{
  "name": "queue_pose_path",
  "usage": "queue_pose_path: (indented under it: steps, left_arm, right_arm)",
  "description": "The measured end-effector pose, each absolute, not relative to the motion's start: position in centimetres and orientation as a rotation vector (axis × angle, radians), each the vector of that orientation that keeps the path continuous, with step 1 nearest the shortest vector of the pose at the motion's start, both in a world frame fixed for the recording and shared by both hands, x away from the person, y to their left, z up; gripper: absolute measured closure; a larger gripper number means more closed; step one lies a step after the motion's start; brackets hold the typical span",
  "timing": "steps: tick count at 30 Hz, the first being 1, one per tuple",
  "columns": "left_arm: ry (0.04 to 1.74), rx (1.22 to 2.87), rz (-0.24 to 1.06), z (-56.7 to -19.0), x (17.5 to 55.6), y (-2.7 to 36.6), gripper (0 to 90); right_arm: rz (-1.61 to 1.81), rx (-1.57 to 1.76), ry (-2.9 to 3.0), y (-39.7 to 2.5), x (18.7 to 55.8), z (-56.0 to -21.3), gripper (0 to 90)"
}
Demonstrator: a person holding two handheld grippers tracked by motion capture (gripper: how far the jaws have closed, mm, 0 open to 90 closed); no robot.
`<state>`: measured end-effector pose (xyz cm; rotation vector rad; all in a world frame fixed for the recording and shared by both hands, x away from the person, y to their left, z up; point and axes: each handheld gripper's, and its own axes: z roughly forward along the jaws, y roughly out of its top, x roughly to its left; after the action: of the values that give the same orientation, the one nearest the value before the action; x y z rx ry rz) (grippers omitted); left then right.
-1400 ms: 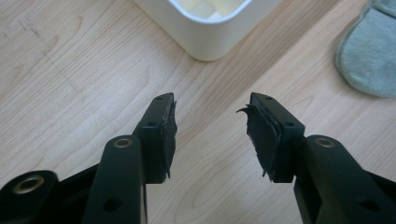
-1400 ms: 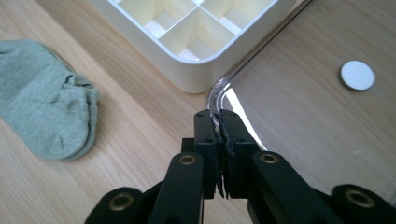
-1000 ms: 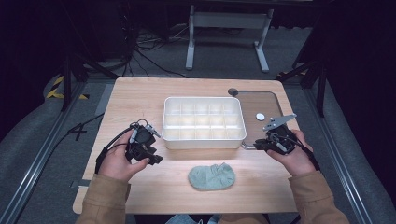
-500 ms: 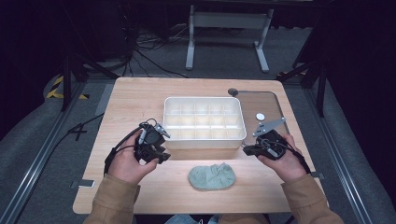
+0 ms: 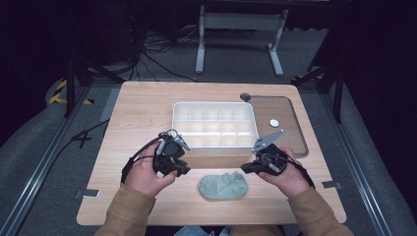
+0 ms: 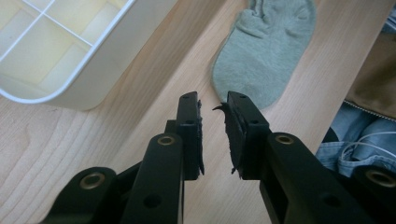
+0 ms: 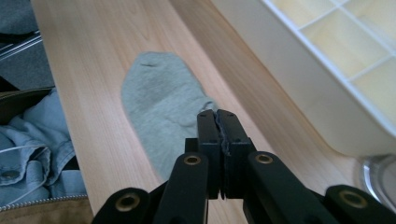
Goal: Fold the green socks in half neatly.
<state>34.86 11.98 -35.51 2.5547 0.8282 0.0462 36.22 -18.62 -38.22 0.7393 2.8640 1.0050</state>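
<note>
Wooden table [image 5: 147, 110] on a dark floor, seen from above. Nearest the person, a grey-green sock [image 5: 223, 186] lies flat by the front edge. Left gripper [image 5: 173, 158], jaws slightly parted and empty, points toward it; right gripper [image 5: 257, 163], jaws closed together, empty, hovers over its end. Beyond, a white divided tray [image 5: 215, 127].

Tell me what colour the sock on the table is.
Pale grey-green sock, clearest in the left gripper view.
</note>
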Motion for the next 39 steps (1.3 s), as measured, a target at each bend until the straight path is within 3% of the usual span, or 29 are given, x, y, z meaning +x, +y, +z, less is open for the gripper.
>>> queue_pose_path:
  steps: [8, 23, 39]
  left_arm:
    - [0.831, 2.590, 0.037, -36.9, 35.2, 10.8, 81.2]
    - [0.796, 2.678, -0.070, -40.5, 35.3, 8.4, 76.8]
    - [0.808, 2.785, -0.101, -43.2, 35.4, 7.7, 80.0]
  right_arm:
    - [0.896, 0.694, 2.925, -15.3, 35.8, -41.2, 89.1]
    - [0.722, 0.670, 3.005, -12.5, 35.3, -44.7, 89.5]
    - [0.729, 0.656, 2.986, -12.5, 35.0, -44.9, 89.9]
